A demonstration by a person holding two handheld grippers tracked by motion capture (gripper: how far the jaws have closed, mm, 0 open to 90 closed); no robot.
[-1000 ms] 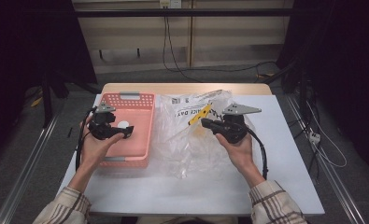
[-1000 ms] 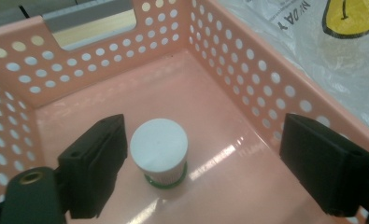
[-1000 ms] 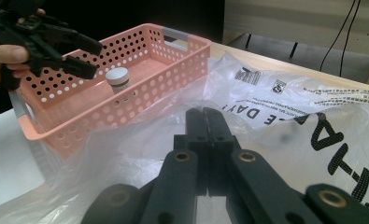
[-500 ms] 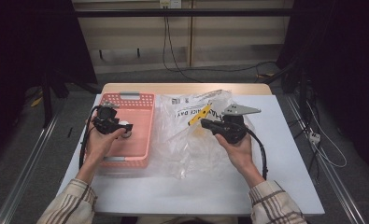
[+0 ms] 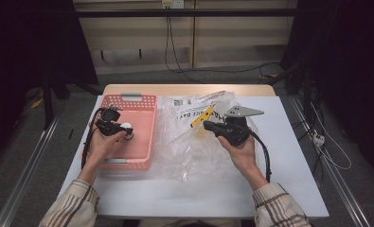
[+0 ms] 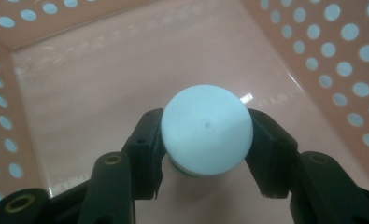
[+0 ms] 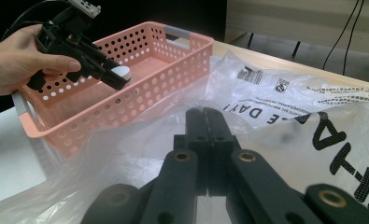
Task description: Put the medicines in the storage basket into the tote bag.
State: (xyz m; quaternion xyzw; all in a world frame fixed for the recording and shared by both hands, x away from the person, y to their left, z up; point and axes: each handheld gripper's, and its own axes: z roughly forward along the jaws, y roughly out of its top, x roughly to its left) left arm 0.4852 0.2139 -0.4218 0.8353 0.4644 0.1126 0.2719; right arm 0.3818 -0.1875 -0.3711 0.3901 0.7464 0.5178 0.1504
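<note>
A white round-topped object (image 6: 205, 135) with a green rim underneath stands on the floor of the pink perforated basket (image 5: 144, 101). My left gripper (image 6: 205, 116) reaches down into the basket; its jaws have just been closing and now touch the object on both sides. The high view shows that object (image 5: 126, 126) at the left gripper's (image 5: 124, 134) tip. My right gripper (image 7: 205, 116) rests shut over a clear plastic bag (image 7: 289, 107); I cannot tell whether it pinches a fold. In the high view the right gripper (image 5: 209, 126) lies on the bag (image 5: 189, 151).
The basket (image 7: 182, 56) sits at the table's left, its long side against the crumpled bag. A yellow strip (image 5: 202, 116) shows at the printed bag's far part. White table surface (image 5: 289, 179) extends at the right and along the near edge. Cables trail from both grippers.
The left hand has sunk into the basket and shifted slightly right, and its jaws have narrowed around the white object. The right hand has stayed put.
</note>
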